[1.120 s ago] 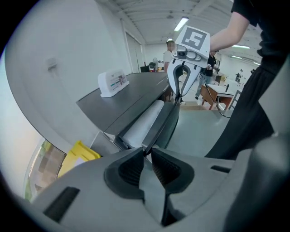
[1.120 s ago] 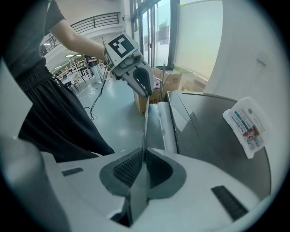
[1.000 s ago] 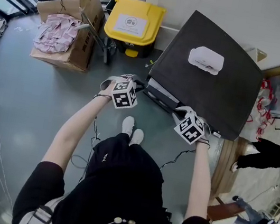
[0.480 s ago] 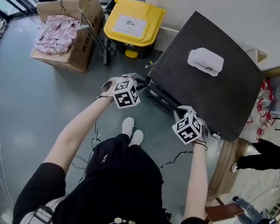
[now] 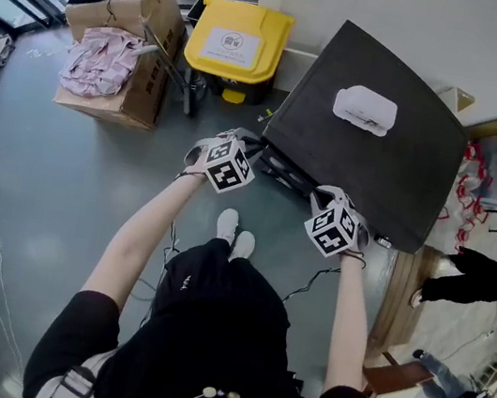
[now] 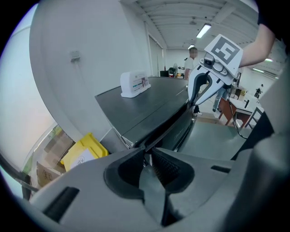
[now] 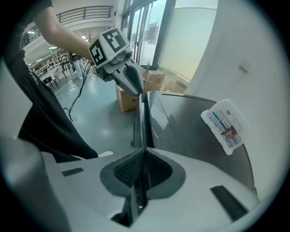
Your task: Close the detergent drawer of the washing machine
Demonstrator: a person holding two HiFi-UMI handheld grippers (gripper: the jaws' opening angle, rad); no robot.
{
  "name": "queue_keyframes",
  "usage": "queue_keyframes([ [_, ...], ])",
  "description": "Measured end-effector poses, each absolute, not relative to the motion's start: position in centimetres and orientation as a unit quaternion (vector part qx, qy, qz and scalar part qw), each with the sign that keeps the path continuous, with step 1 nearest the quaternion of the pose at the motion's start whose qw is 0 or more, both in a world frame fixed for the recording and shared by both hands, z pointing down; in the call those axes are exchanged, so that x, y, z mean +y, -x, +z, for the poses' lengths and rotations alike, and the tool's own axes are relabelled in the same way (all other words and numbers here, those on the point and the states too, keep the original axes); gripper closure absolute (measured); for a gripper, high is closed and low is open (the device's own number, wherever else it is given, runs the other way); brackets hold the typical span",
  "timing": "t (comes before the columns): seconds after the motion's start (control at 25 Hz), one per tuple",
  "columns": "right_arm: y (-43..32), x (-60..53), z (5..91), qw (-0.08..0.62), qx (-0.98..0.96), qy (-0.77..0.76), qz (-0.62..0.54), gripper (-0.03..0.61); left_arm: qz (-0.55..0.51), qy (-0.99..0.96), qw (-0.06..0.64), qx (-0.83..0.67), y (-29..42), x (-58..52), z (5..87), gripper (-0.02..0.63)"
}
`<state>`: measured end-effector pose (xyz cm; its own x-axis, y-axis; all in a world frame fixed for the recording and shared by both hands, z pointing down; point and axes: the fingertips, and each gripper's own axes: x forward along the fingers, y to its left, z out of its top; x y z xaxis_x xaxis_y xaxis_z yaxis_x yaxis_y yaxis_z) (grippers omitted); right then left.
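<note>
Head view: a person stands at the front of a dark-topped washing machine (image 5: 394, 186) with a gripper in each hand. The detergent drawer (image 5: 284, 167) sits in the machine's upper front strip, at the left end, between the two grippers. It lies almost flush with the front. The left gripper (image 6: 147, 153) meets the front top edge at the drawer's left end. Its jaws are drawn nearly together, with only a narrow slit between the ribbed pads (image 6: 166, 166), and they grip nothing. The right gripper (image 7: 143, 153) meets the same edge further right. Its jaws are likewise all but closed, the slit in line with the edge, and nothing is held. A white packet (image 5: 365, 107) lies on the lid. A yellow bin (image 5: 237, 39) and a cardboard box (image 5: 144, 89) stand on the floor to the machine's left.
</note>
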<state>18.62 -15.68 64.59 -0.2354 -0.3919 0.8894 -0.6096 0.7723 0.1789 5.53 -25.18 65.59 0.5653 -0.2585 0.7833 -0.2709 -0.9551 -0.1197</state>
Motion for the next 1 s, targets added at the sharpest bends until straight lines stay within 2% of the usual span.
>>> queue_keyframes([
  [0.4,-18.7,-16.4,64.5,0.519,-0.775,-0.347,0.094,0.548,0.431,-0.880,0.038,-0.197,-5.6,-25.9,65.7,0.558],
  [0.56,-18.8,-16.5,64.4,0.513,-0.769,-0.370,0.091,0.545,0.413,-0.878,0.082,-0.228,-5.6,-26.0,65.7,0.557],
  [0.84,-19.3,-17.1,64.3,0.503,-0.754,-0.416,0.076,0.489,0.372,-0.874,0.142,-0.277,-5.7,-26.2,65.9,0.555],
  [1.0,-19.8,-17.6,64.4,0.497,-0.744,-0.442,0.073,0.479,0.353,-0.868,0.160,-0.310,-5.9,-26.6,65.9,0.555],
])
